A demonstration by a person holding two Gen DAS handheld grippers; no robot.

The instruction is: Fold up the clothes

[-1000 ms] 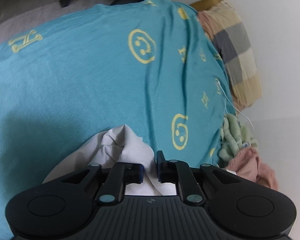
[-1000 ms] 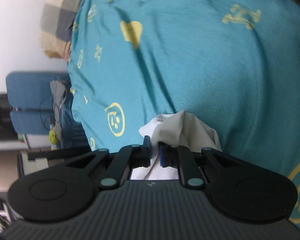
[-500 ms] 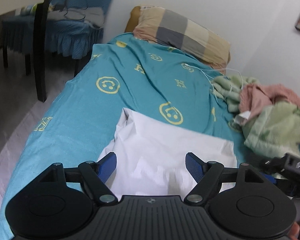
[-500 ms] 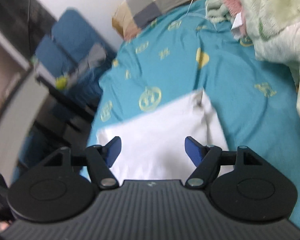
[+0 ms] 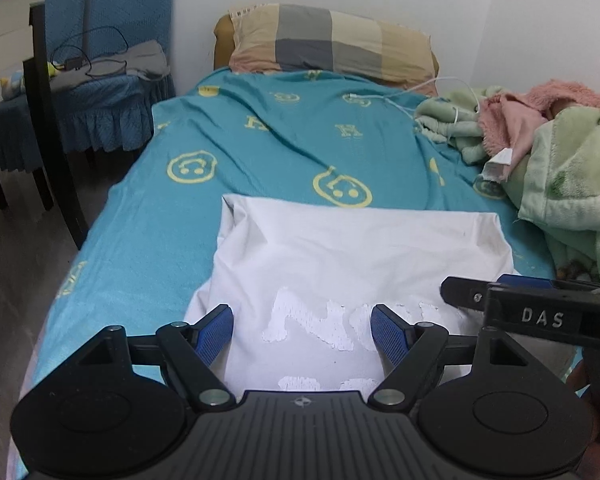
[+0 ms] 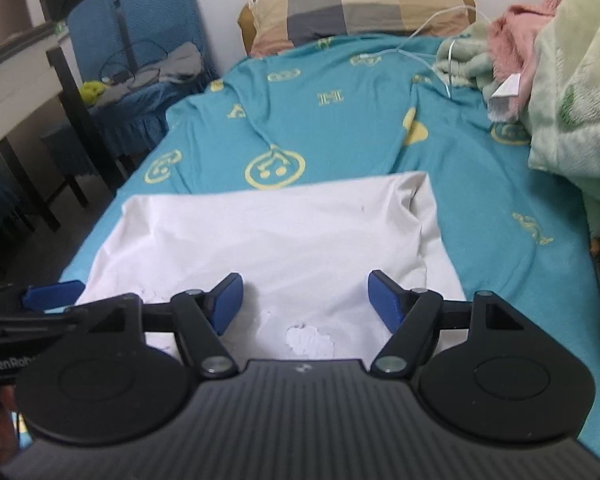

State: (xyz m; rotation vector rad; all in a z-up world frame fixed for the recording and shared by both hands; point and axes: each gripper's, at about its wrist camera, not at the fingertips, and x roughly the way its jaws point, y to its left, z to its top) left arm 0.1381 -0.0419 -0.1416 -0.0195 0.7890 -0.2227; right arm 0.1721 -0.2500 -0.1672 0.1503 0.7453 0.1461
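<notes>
Left hand-held gripper (image 5: 302,330) and right hand-held gripper (image 6: 304,300) hover side by side, jaws spread, empty.

White folded garment (image 5: 352,256): smooth woven cloth, matt, with a cracked, flaking white print (image 5: 312,324) of rougher texture. Teal bed sheet (image 5: 268,148): matt soft cloth, lightly creased, with flat yellow printed motifs. Checked beige-and-grey pillow (image 5: 332,44): matt woven cloth with a fringed edge. Pale green blanket (image 5: 572,184) and pink blanket (image 5: 540,100): thick, fuzzy fleece pile. Blue chair covers (image 5: 112,20): textured quilted cloth. Left tongs (image 5: 302,332) and right tongs (image 6: 306,298): matt black plastic arms, ribbed black housing, blue pads with a finely knurled rubbery face (image 5: 384,330), small bright metal pivot pins. Floor (image 5: 8,264): grey wood-look boards, low sheen.
</notes>
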